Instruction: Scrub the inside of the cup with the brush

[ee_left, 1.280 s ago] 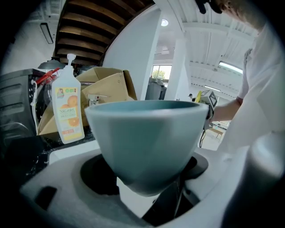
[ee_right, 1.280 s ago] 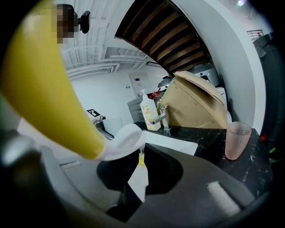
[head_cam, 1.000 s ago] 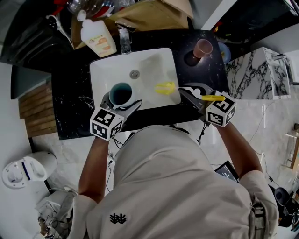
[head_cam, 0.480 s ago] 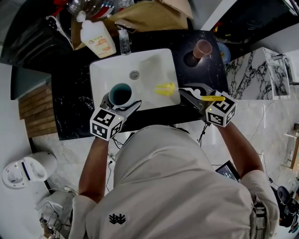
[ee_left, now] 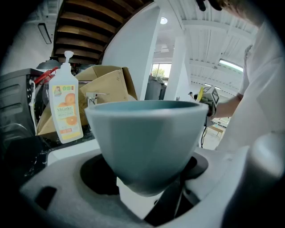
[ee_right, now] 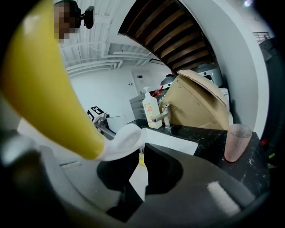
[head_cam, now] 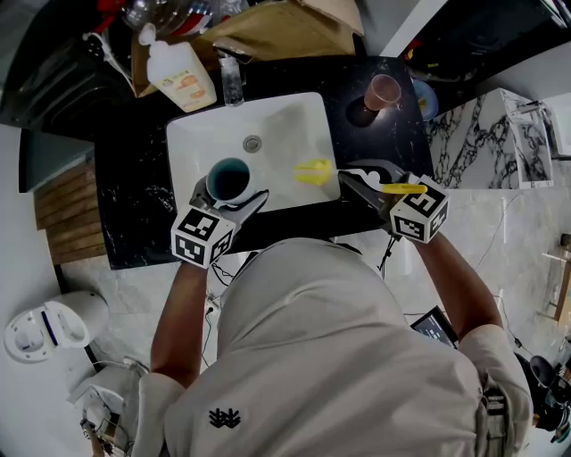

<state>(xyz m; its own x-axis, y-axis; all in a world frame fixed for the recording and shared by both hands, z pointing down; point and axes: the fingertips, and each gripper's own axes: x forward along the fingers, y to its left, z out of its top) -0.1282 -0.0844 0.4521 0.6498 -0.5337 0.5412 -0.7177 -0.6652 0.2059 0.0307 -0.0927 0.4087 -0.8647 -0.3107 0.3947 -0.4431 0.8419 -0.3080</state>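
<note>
A teal cup [head_cam: 229, 181] stands upright over the front left of the white sink [head_cam: 285, 116]. My left gripper [head_cam: 230, 193] is shut on the cup's sides. In the left gripper view the cup [ee_left: 142, 142] fills the middle, its mouth up. My right gripper [head_cam: 353, 183] is at the sink's front right corner, shut on a brush. The brush's yellow handle [head_cam: 406, 187] lies over the gripper, and its yellow head [head_cam: 312, 170] hangs over the sink, to the right of the cup and apart from it. In the right gripper view the handle [ee_right: 49, 89] crosses the upper left.
A soap bottle [head_cam: 181, 76] and a faucet [head_cam: 230, 76] stand behind the sink on the black counter. A pink tumbler [head_cam: 384, 91] stands at the back right. A cardboard box [head_cam: 285, 27] lies behind the faucet. The person's body is close against the counter's front edge.
</note>
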